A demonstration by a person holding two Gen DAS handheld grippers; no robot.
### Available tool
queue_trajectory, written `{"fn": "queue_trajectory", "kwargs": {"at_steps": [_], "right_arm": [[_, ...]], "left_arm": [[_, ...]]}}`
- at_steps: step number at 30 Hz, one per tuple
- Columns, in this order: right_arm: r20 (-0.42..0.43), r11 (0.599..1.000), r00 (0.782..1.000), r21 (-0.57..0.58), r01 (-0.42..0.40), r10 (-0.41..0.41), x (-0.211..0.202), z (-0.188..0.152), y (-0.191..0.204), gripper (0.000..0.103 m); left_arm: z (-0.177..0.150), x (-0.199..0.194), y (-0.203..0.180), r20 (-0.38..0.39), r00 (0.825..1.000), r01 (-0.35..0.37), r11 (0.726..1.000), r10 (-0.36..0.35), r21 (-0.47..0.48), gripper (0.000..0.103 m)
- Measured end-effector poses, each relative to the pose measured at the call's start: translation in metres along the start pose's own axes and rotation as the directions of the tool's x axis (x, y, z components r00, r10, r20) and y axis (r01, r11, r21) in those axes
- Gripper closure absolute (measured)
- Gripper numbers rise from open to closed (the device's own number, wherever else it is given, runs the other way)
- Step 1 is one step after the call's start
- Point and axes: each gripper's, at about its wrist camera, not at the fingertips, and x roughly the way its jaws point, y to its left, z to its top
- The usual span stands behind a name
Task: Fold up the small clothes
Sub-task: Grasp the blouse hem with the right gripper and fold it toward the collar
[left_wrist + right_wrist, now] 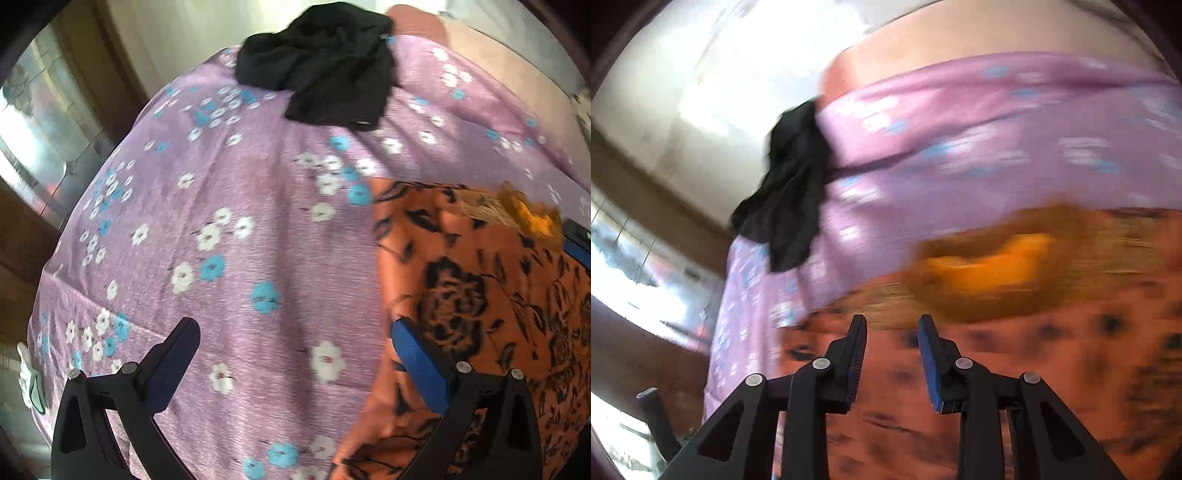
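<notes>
Basically, both grippers hovered empty over the orange garment (480, 314), fold not begun.
Risk, judged: left gripper (295, 332), jaws wide apart and straddling the garment edge, might pinch the purple floral sheet (221, 221) too; right gripper (892, 325), jaws partly apart, was motion-blurred and might miss. The black garment (321, 62) lay crumpled at the bed's far edge; window at left.

Under it all you've got a lilac bedsheet (236, 229) with white and blue flowers, peach fabric (480, 48) showing past its far edge, and a window (40, 147) off to the left. Right view's badly blurred.
</notes>
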Motion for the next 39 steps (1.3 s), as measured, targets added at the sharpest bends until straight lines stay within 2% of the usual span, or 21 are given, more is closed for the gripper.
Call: {"fn": "queue_trajectory", "kwargs": {"at_steps": [2, 6, 10, 13, 14, 18, 21, 26, 28, 29, 31, 34, 39], "right_arm": [[0.031, 0.997, 0.998, 0.059, 0.047, -0.049, -0.029, 0.004, -0.046, 0.070], [0.063, 0.978, 0.991, 0.181, 0.105, -0.118, -0.063, 0.018, -0.117, 0.070], [0.088, 0.957, 0.984, 0.261, 0.125, -0.152, -0.074, 0.025, -0.160, 0.070], [0.100, 0.949, 0.971, 0.256, 0.186, -0.217, -0.067, 0.029, -0.182, 0.090], [0.100, 0.951, 0.970, 0.246, 0.190, -0.219, -0.066, 0.030, -0.185, 0.092], [0.134, 0.954, 0.963, 0.225, 0.200, -0.233, -0.081, 0.032, -0.175, 0.087], [0.156, 0.969, 0.975, 0.213, 0.124, -0.159, -0.083, 0.028, -0.162, 0.086], [0.113, 0.986, 0.988, 0.138, 0.088, -0.104, -0.062, 0.022, -0.128, 0.086], [0.098, 0.982, 0.984, 0.134, 0.135, -0.149, -0.046, 0.019, -0.126, 0.086], [0.086, 0.976, 0.979, 0.137, 0.172, -0.185, -0.036, 0.019, -0.128, 0.090], [0.102, 0.971, 0.975, 0.154, 0.181, -0.198, -0.034, 0.019, -0.132, 0.090], [0.091, 0.969, 0.983, 0.206, 0.139, -0.160, -0.046, 0.020, -0.135, 0.088], [0.091, 0.987, 0.988, 0.115, 0.113, -0.124, -0.083, -0.001, -0.116, 0.086]], "left_arm": [[-0.002, -0.002, -0.015, 0.009, 1.000, -0.009, 0.999, 0.009, 0.042, 0.000], [-0.005, 0.001, -0.036, 0.006, 1.000, -0.019, 0.994, 0.019, 0.107, 0.000], [-0.008, 0.013, -0.050, -0.022, 0.998, -0.055, 0.984, 0.060, 0.170, 0.000], [-0.009, 0.018, -0.055, -0.030, 0.997, -0.069, 0.981, 0.075, 0.179, 0.000], [-0.007, 0.017, -0.055, -0.034, 0.997, -0.069, 0.982, 0.076, 0.176, 0.000], [-0.006, 0.015, -0.054, -0.029, 0.997, -0.072, 0.983, 0.078, 0.168, 0.000], [-0.006, 0.009, -0.058, -0.007, 0.997, -0.074, 0.983, 0.076, 0.169, 0.000], [-0.013, -0.001, -0.071, 0.010, 0.999, -0.033, 0.980, 0.031, 0.197, 0.000], [-0.017, 0.002, -0.077, 0.004, 0.999, -0.041, 0.974, 0.041, 0.224, 0.000], [-0.018, 0.005, -0.079, 0.003, 0.999, -0.044, 0.971, 0.044, 0.235, 0.000], [-0.017, 0.004, -0.078, -0.006, 0.999, -0.034, 0.973, 0.036, 0.229, 0.000], [-0.014, 0.001, -0.075, -0.013, 1.000, -0.011, 0.977, 0.015, 0.211, 0.000], [-0.016, -0.015, -0.079, 0.025, 0.999, 0.019, 0.975, -0.025, 0.223, 0.000]]}}
